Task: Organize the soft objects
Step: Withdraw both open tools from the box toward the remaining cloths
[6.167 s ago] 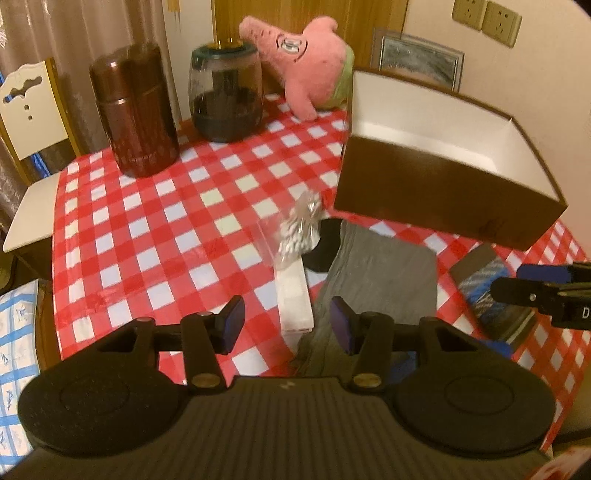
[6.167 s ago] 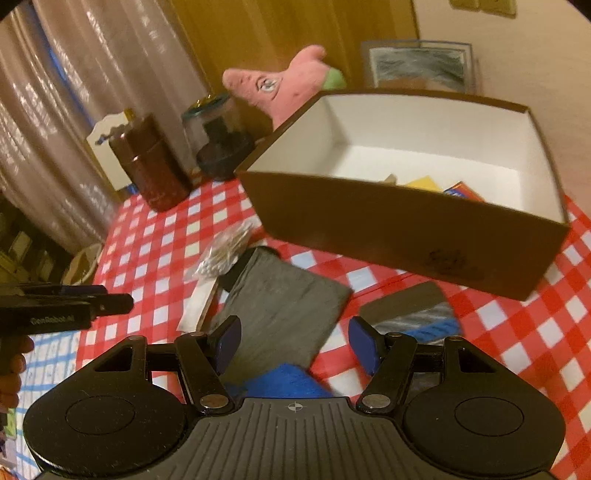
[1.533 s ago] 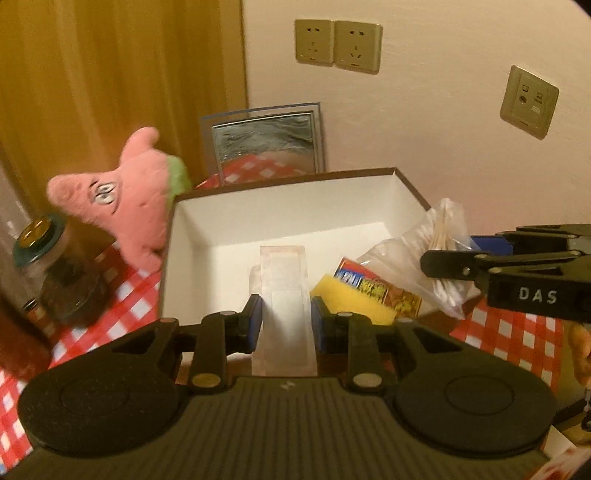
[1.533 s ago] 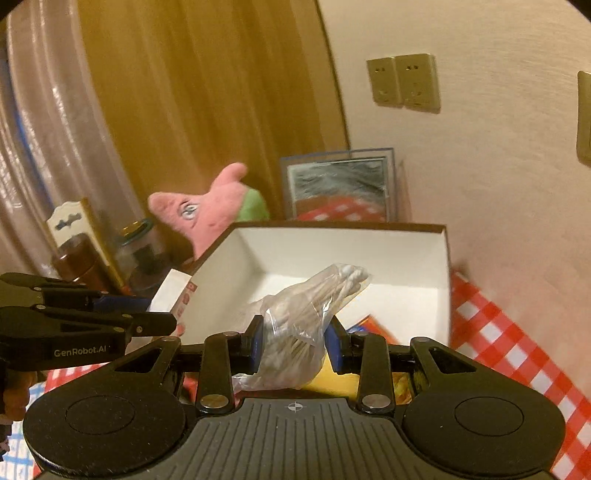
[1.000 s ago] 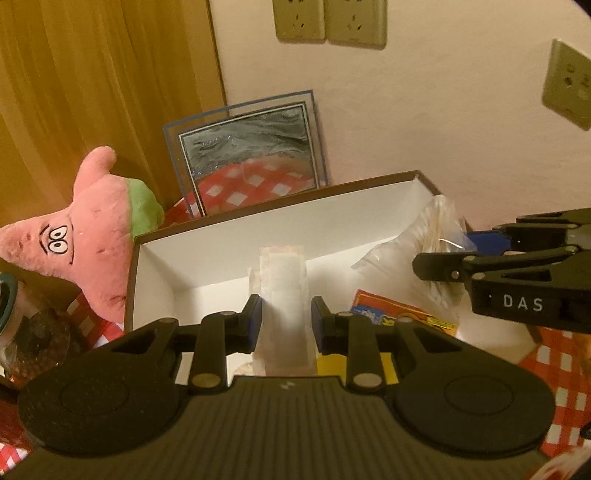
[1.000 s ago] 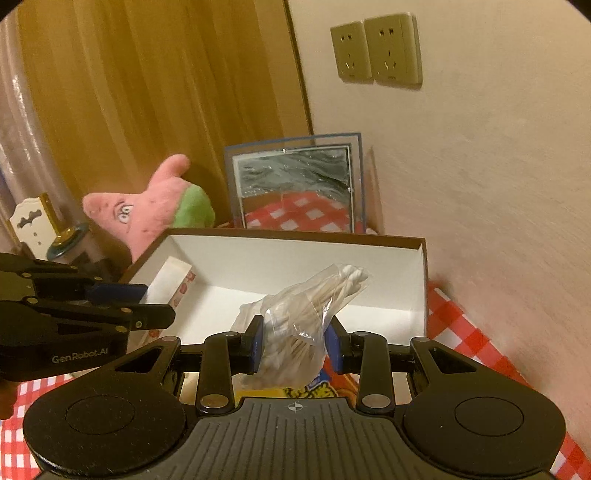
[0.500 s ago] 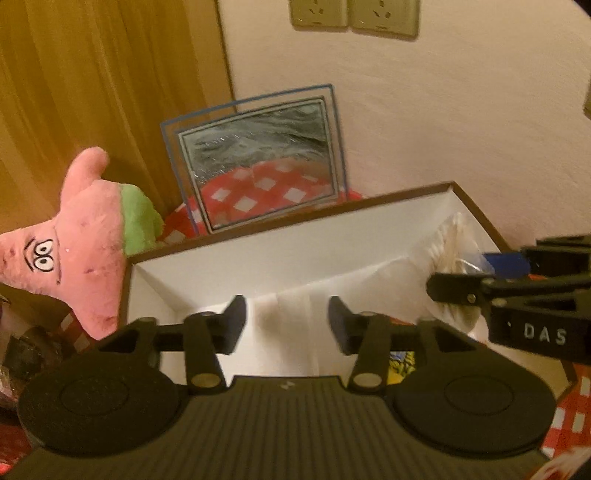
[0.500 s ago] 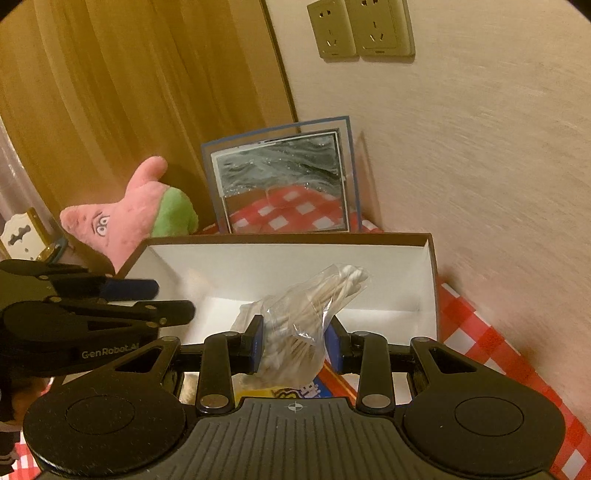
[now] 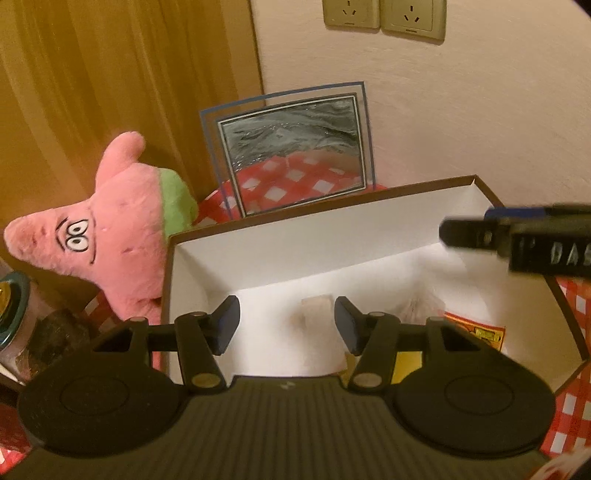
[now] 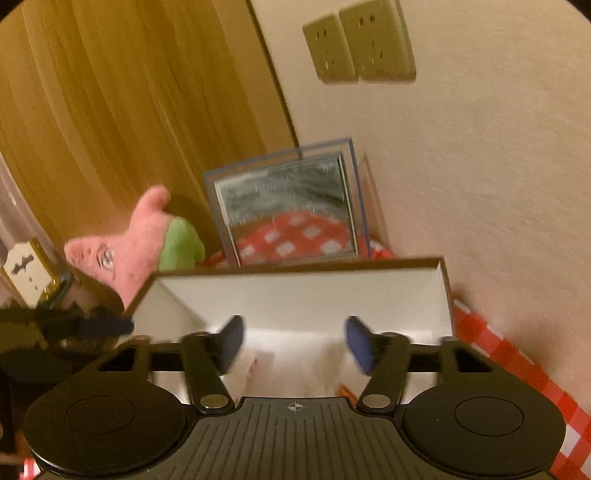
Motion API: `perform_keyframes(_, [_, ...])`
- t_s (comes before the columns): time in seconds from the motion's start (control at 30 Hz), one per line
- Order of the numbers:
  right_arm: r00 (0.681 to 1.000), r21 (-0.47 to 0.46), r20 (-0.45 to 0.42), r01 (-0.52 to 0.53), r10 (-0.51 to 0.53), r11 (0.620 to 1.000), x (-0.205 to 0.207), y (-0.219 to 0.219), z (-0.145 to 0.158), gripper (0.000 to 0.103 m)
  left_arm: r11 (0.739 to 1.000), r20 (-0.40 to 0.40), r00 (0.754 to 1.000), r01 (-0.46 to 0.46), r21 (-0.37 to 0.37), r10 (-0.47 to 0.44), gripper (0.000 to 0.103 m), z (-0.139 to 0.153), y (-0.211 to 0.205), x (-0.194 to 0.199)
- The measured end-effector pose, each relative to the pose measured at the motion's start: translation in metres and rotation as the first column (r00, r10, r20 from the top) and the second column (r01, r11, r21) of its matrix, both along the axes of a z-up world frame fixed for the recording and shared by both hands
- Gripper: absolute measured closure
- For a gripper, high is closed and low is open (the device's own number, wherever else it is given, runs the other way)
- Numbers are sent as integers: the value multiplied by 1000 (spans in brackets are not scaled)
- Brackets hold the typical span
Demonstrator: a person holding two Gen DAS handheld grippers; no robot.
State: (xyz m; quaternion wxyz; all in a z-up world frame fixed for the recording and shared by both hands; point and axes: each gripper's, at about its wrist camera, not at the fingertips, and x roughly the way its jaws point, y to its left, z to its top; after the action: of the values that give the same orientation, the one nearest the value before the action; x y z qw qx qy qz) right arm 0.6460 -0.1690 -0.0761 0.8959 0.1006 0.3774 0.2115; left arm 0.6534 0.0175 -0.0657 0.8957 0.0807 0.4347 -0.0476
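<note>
Both grippers over the box (image 9: 369,236), which I take as my landmark.

Left of the box: pink plush star (image 9: 110,236) leaning against its outer left wall, on the checked surface (image 9: 569,417). A soft thing not yet put away, by my reading. Dark jar (image 9: 14,325) further left, at the frame edge.

Behind the box: framed picture (image 9: 291,147) propped against the wall, under the sockets (image 9: 384,14).

Inside the box, left part: left gripper (image 9: 286,325), fingers wide and opening, nothing between them. The slim white packet (image 9: 316,317) lies on the box floor just below and ahead of the gap, clear of both fingers.

Inside the box, middle to right: pale clear bag (image 9: 417,306) lying on the floor beside the packet, blurred. Yellow packet (image 9: 476,332) beyond it, towards the right wall.

Right gripper (image 10: 293,341) over the box's right part, fingers wide and opening, empty. View is motion-blurred; what lies beneath it I cannot make out clearly.

Step in hand, as I judge it: releasing into the box. To do it well, I would let both pairs of fingers finish spreading before lifting, then rise straight up so no finger snags the bag's loose film or clips the box wall. The grippers hang close together; withdraw one at a time.
</note>
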Motion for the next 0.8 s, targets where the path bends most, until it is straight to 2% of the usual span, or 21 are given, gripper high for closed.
perform_keyframes(0.2, [1000,6,-5,-10,10,1000,-5,-3,7,32,1000,-7,1000,-5,-17,5,49,6,7,-17])
perform_keyframes(0.47, [999,-45,-18,-33,32,998,-26,-10,8,32,999,1,1000,-7,-35,7,49,16,7,-40])
perform_keyframes(0.8, [1000,-15,-17,-13,13,1000,-55,-32,19,32,998,36,999,-12,-66,14,49,41,3,-76])
